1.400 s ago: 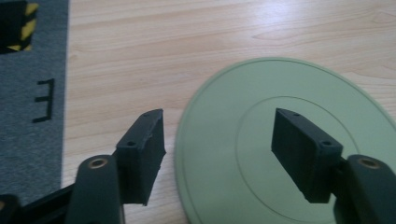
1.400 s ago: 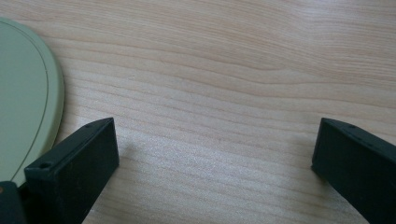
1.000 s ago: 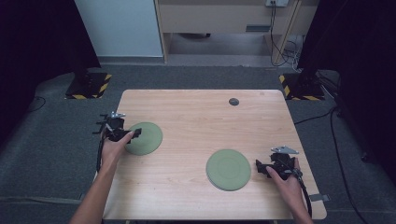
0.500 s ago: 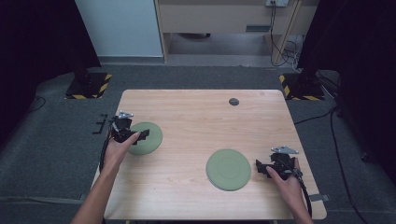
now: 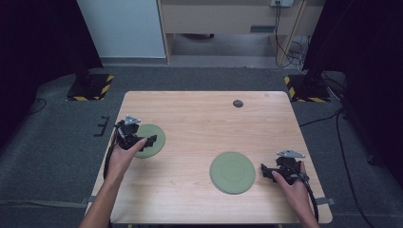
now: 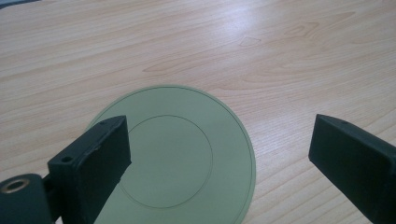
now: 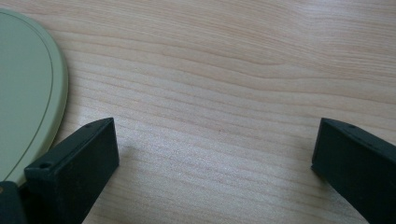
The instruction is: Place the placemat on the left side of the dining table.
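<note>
At the left side of the wooden table (image 5: 199, 123), the left gripper (image 5: 151, 140) is being held by the person's left hand (image 5: 122, 159), over the near-left part of the left green plate (image 5: 153, 137). In the left gripper view its jaws are being seen spread wide; they have just been opening, and nothing is being gripped between them. The same plate (image 6: 187, 154) is being shown lying flat on the wood beneath and ahead of the jaws, with one jaw over its rim and the other over bare table. Whether that jaw is being rested on the plate or held just above it cannot be told from these views.

Toward the middle right, the second green plate (image 5: 232, 172) is being seen flat on the table, well apart from the first. A small dark round disc (image 5: 238, 103) is being seen near the far edge of the table.

At the right, the right gripper (image 5: 265, 172) is being held low by the right hand (image 5: 292, 183), just beside the second plate's right rim. In the right gripper view its jaws are being kept wide apart over bare wood, holding nothing; the plate's edge (image 7: 32, 93) is being shown just beside one jaw.
</note>
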{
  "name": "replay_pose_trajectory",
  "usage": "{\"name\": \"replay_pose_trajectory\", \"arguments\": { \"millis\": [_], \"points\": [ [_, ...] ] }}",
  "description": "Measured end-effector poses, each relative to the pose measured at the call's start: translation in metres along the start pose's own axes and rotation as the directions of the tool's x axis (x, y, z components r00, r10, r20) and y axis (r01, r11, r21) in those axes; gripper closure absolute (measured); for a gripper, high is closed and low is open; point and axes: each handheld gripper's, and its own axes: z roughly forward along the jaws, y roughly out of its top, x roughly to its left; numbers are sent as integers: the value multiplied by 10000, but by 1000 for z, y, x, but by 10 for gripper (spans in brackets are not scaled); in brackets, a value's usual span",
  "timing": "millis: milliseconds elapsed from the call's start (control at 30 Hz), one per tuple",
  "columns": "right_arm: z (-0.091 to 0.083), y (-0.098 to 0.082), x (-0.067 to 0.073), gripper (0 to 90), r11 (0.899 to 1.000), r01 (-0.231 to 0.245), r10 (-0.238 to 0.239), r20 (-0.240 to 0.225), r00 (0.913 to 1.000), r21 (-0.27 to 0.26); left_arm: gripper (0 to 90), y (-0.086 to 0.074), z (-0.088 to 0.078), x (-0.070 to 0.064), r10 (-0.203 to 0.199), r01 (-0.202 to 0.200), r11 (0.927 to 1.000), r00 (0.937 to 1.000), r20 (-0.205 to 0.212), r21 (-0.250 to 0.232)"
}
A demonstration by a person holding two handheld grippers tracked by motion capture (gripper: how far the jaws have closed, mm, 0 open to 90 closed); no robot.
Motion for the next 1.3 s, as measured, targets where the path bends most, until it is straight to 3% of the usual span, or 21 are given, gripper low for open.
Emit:
{"name": "replay_pose_trajectory", "arguments": {
  "millis": [233,867,1000,1300],
  "points": [
    [0,0,0,8,10000,8,-8,6,10000,-7,45,5,-7,-5,-57,59,9997,10000,64,-228],
    [-1,-1,1,9,10000,-57,57,47,10000,-5,39,3,-14,-28,489,-475,9984,9978,445,-317],
    [-1,-1,1,9,10000,-60,60,54,10000,-7,37,1,-18,-36,678,-656,9971,9959,602,-375],
    [-1,-1,1,9,10000,-88,88,63,9999,-2,35,-1,-19,-61,1382,-1347,9900,9854,991,-419]
  ]
}}
